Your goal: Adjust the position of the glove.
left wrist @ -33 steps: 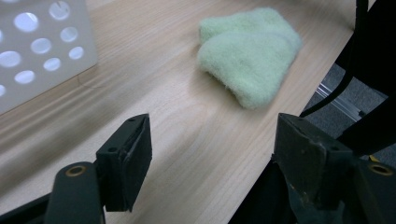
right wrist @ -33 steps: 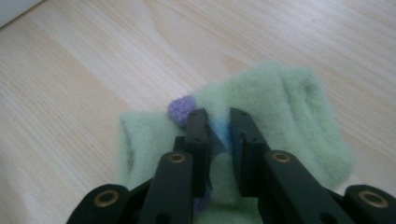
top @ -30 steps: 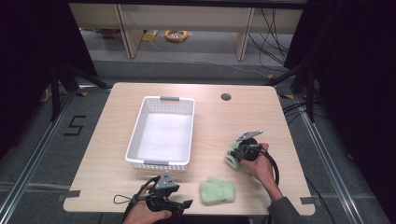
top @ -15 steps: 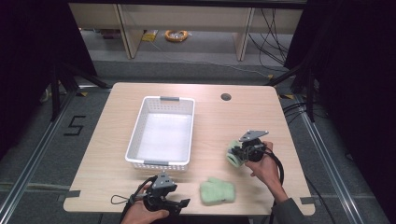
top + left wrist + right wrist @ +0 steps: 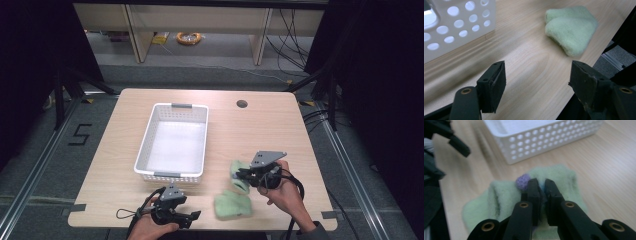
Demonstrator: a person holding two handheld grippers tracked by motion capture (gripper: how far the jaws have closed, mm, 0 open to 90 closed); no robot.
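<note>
My right gripper point(image 5: 243, 175) point(image 5: 540, 185) is shut on a fuzzy pale green cloth point(image 5: 238, 172) point(image 5: 564, 178) with a purple tuft, held just above the table right of the basket. A second fuzzy green cloth point(image 5: 232, 205) point(image 5: 571, 27) lies folded near the table's front edge, just below the held one. At the front edge my left gripper point(image 5: 194, 216) point(image 5: 536, 75) rests low and open with nothing between its jaws, pointing at the lying cloth. The white perforated basket point(image 5: 200, 142) point(image 5: 454, 30) point(image 5: 544, 142) stands empty left of centre.
The wooden table point(image 5: 260, 130) has a round cable hole point(image 5: 242, 104) at the back right. Its front edge point(image 5: 584, 75) runs close beside my left gripper. Cables trail from both grippers toward the person's hands.
My right gripper has lifted the green cloth off the table and carried it slightly left and nearer. The left gripper and the lying cloth have stayed put.
</note>
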